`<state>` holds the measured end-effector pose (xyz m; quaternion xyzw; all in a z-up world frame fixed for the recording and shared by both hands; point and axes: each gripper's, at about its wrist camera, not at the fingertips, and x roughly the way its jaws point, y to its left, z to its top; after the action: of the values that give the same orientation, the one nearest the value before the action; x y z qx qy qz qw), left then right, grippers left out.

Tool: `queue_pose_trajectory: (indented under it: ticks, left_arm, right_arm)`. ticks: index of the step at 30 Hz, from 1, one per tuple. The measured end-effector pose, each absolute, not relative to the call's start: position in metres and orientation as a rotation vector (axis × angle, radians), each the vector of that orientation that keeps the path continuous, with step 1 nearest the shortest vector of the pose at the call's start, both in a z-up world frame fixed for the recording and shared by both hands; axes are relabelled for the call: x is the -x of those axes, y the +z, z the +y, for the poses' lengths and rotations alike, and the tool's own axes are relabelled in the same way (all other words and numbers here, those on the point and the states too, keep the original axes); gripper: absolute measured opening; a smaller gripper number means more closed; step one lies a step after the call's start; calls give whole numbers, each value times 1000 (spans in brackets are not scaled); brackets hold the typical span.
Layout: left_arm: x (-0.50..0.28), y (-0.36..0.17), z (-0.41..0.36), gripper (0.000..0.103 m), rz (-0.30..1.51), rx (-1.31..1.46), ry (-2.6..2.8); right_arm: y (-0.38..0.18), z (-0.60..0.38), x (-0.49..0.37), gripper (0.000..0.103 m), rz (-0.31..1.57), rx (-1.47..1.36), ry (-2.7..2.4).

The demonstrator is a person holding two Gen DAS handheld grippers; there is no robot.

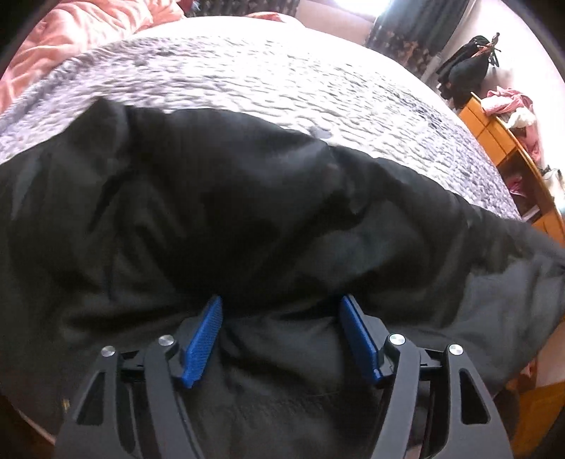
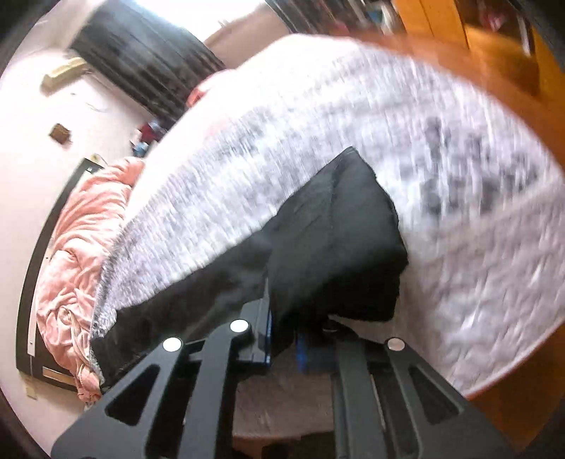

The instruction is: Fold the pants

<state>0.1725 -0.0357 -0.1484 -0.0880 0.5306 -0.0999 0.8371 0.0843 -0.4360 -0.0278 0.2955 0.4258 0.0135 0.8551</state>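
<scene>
Black pants (image 1: pixel 247 197) lie bunched across the near part of a bed with a grey-and-white cover (image 1: pixel 268 74). My left gripper (image 1: pixel 282 303) is open, its blue pads (image 1: pixel 203 339) spread wide, tips touching a fold of the cloth. In the right wrist view, my right gripper (image 2: pixel 284 339) is shut on an end of the black pants (image 2: pixel 335 240), which hangs lifted above the bed cover (image 2: pixel 459 247). The right view is blurred by motion.
A pink blanket (image 1: pixel 81 31) lies at the head of the bed and also shows in the right wrist view (image 2: pixel 81 254). An orange wooden shelf (image 1: pixel 508 141) with clothes stands right of the bed. A wooden floor (image 2: pixel 476 67) lies beyond the bed edge.
</scene>
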Motion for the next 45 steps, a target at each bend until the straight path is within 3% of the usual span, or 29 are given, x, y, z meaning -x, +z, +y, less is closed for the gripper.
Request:
queue_pose_trajectory:
  ticks: [3,6,8,11,13,15,23,35,42,45]
  left_arm:
    - [-190,-144,-49,68,1146,255,-265]
    - [-194,-144,-72,69,1151,258,-310]
    - [-193,-145,-78,76,1142,248,-327]
    - [-187,-143,-74,73,1130,225,-344]
    - [-182,-138,-64,70,1155,288,-357]
    - [-171,-132,-43,70,1182,414,-377]
    - [-104,-114,55,70,1198,598,-292]
    - [-71,-164,160,69,1233,909,-32]
    - [-88,-182,180,69,1197,1050,-27]
    - [-90,-178,184,61,1178,1054,-24]
  right_arm:
    - [-19,-453,-86,8,858,-586,-37]
    - [-68,-486,-74,8,937,-652,-160]
    - [-111,-495,-71,10,1052,-680,-209]
    - [-139,-498,-62,21,1088,-728,-223]
    - [-132,-493,-60,47,1100,-679,-266]
    - [-119,-484,-56,57,1095,-643,-278]
    - [-91,-395,-45,58,1147,-637,-107]
    - [-90,-177,-145,59,1200,-395,387]
    - [-124,-142,-157,60,1277,-290,368]
    - [-136,-145,-156,61,1284,-276,364]
